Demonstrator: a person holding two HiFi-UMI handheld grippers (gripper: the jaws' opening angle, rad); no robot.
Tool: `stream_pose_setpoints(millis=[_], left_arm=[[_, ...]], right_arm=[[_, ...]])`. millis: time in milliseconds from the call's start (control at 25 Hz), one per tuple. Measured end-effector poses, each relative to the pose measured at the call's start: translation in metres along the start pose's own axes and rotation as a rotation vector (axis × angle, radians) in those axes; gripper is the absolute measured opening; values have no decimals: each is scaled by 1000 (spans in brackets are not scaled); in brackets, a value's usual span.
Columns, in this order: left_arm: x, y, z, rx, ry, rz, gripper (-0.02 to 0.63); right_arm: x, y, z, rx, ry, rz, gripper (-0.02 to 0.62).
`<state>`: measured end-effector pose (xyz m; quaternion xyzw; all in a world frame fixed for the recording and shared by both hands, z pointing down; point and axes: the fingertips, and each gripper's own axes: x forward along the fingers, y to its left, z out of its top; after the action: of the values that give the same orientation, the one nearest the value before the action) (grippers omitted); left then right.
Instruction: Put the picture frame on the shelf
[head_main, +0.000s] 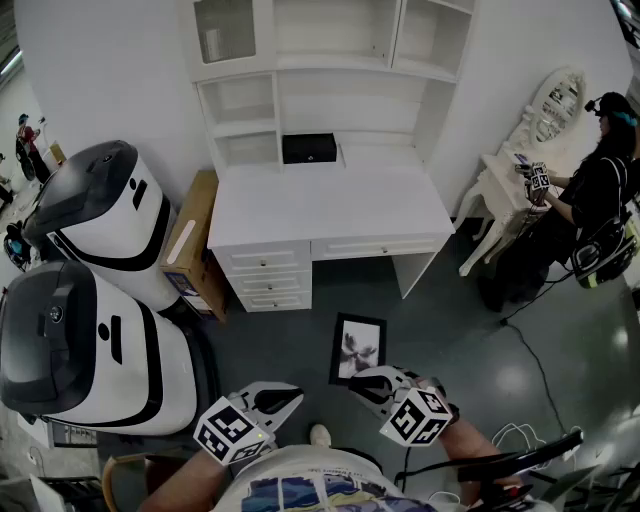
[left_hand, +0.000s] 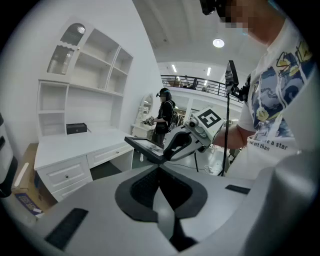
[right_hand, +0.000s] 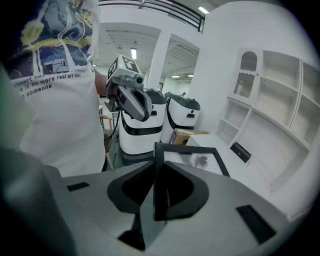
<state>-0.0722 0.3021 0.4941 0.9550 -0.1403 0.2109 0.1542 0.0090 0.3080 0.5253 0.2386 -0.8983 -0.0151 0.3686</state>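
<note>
My right claw is pinched tight on one edge of the picture frame. The frame sticks out in front of it, up in the air with the picture side up, not resting on anything. My left claw is closed with nothing in it, just beside the right one.

I think this is the carrying step. Next I need to go to the white desk, lift the frame high and stand it on a shelf above the small black box at the desk's back edge.

Both my arms are bent and low, close to my belly.
</note>
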Motion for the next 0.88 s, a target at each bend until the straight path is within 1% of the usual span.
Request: stream_pose_setpoints(millis=[240,480,680,880], left_arm=[[9,-3,1,4,-3,-7,14],[30,-10,14,10,-29,-24,14],[47,-14,25,47,-17,-64,14],[64,8,39,95,-15,-95,14]], right_arm=[[-11,-5,-2,-21,2,-5,87],[-31,-15,-13,-41,13,-2,87],[-46,-42,-13,-39,17,18,87],[-52,-89,-8,-59,29,17,87]])
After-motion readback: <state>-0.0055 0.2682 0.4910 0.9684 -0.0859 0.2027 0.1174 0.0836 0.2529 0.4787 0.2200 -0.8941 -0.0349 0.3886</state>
